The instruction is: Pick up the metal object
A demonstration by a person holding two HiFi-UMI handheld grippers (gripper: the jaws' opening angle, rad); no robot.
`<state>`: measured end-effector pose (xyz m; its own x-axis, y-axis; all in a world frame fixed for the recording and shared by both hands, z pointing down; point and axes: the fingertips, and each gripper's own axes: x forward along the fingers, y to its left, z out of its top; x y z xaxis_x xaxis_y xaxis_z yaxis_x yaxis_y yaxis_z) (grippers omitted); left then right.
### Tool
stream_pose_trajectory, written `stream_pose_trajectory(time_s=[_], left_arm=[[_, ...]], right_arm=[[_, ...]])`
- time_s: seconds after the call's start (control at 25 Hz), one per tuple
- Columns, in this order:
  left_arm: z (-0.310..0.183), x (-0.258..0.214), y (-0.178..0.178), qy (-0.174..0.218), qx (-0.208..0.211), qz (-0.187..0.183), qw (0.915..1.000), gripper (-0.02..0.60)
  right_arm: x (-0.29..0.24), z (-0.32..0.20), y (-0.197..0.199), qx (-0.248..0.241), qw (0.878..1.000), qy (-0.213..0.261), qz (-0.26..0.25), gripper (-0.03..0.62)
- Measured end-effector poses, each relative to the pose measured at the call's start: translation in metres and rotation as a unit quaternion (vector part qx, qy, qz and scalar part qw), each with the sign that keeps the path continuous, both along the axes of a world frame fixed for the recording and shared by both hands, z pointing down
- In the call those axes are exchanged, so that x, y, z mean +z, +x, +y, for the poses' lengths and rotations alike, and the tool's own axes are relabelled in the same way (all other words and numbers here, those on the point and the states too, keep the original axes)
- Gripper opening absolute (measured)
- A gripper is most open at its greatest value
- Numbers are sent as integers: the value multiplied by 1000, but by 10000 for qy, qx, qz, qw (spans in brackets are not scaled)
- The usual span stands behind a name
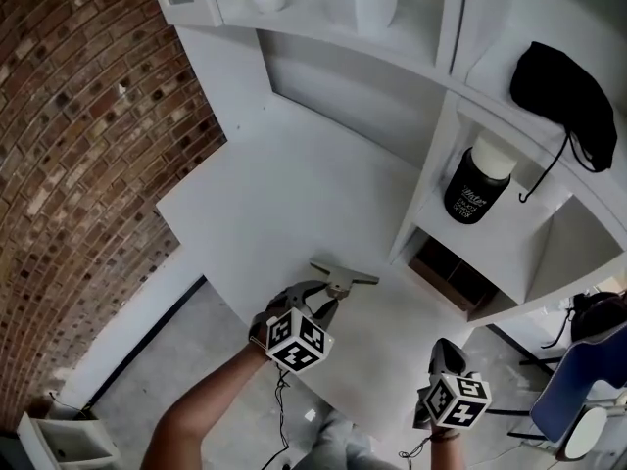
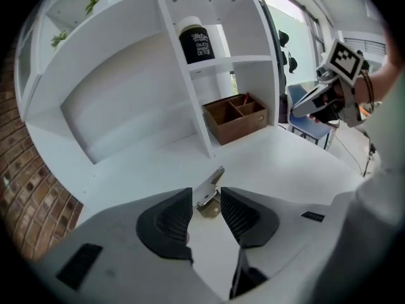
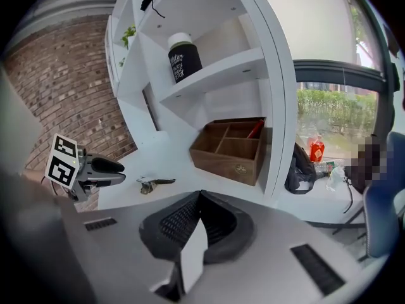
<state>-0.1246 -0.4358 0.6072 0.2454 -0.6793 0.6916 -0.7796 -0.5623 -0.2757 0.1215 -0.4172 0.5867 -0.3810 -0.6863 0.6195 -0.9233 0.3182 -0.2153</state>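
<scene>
The metal object (image 1: 343, 280) is a small hinged piece with a thin arm, lying on the white table (image 1: 284, 194). My left gripper (image 1: 327, 304) is right at its near end and stands open. In the left gripper view the metal object (image 2: 211, 186) lies partly between the two black pads (image 2: 169, 220), and no contact shows. My right gripper (image 1: 446, 352) hovers over the table's front right edge, shut on nothing. From the right gripper view the metal object (image 3: 152, 183) is far left, next to the left gripper (image 3: 104, 168).
A wooden divided box (image 1: 446, 272) sits under the white shelf unit (image 1: 431, 189) to the right of the object. A black jar (image 1: 477, 189) and a black bag (image 1: 563, 91) rest on shelves above. A brick wall (image 1: 78, 164) is on the left, a blue chair (image 1: 588, 380) at the right.
</scene>
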Motion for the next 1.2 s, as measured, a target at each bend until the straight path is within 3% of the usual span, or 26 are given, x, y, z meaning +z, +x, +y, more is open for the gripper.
stream_pose_trajectory(time_s=[0.24,0.4,0.76,1.0,1.2], left_arm=[[-8,21,3,-165,850,-804,9930,143],[-14,30,4,-112,1454,-1421,9790,138],[-19,52,10,-187,2503,-2219,9422,135],[-23,62,9,-135,2845,-2606,9225,118],[-25,68,9,-99,2910,-2700,9178,118]], right_arm=[[10,-4,-3,80,9999,-71,19,2],[16,-6,-6,106,9999,-100,36,2],[30,-8,-8,194,9996,-214,46,2],[37,-5,-8,238,9993,-288,72,2],[40,-3,-6,285,9990,-318,98,2]])
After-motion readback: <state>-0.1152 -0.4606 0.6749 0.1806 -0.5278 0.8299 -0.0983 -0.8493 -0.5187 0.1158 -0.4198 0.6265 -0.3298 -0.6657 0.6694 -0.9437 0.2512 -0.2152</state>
